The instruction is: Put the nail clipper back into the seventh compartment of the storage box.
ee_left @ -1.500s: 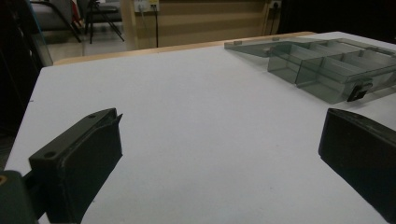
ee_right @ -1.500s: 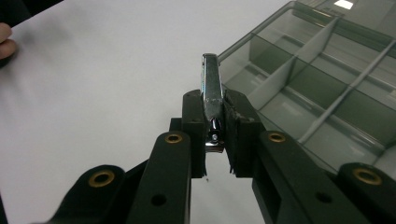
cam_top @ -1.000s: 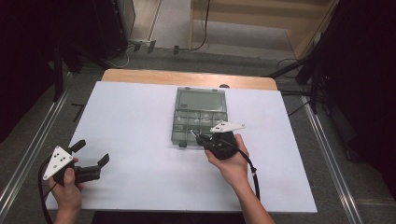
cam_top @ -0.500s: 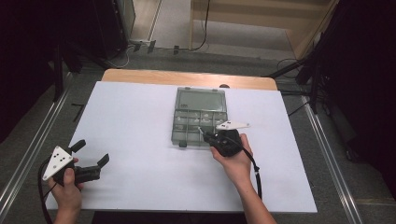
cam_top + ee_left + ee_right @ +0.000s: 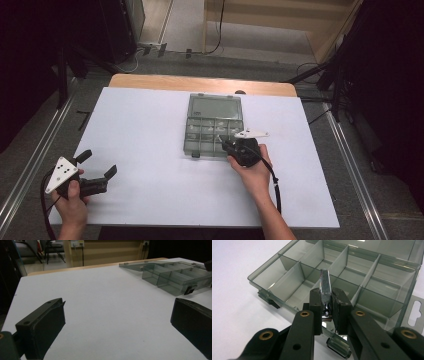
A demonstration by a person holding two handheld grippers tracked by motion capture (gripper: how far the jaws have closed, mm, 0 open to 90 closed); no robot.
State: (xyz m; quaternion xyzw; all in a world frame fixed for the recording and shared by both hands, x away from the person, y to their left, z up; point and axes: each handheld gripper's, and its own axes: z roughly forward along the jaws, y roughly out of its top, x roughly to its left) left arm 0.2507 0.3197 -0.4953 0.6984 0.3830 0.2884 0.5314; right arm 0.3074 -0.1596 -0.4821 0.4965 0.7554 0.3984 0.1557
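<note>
A clear grey compartment box (image 5: 189, 131) lies open in the middle of the white table, its lid flat behind it. My right gripper (image 5: 226, 143) hovers over the box's front right corner, shut on a small silver metal piece like a nail clipper. In the right gripper view that metal piece (image 5: 325, 285) stands upright between the pads of the right gripper (image 5: 327, 294), above the empty compartments of the box (image 5: 298, 272). My left gripper (image 5: 98, 163) rests at the table's front left, open and empty. The left gripper (image 5: 117, 317) looks toward the box (image 5: 172, 277).
The white table top (image 5: 145, 125) has free room left of the box and in front of it. A wooden strip (image 5: 200, 83) runs along the far edge. Metal rails (image 5: 35, 155) flank the table, with cables on the floor beyond.
My right gripper has shifted a little to the right and lower over the box's front edge, still holding the metal piece. The left gripper has stayed put.
</note>
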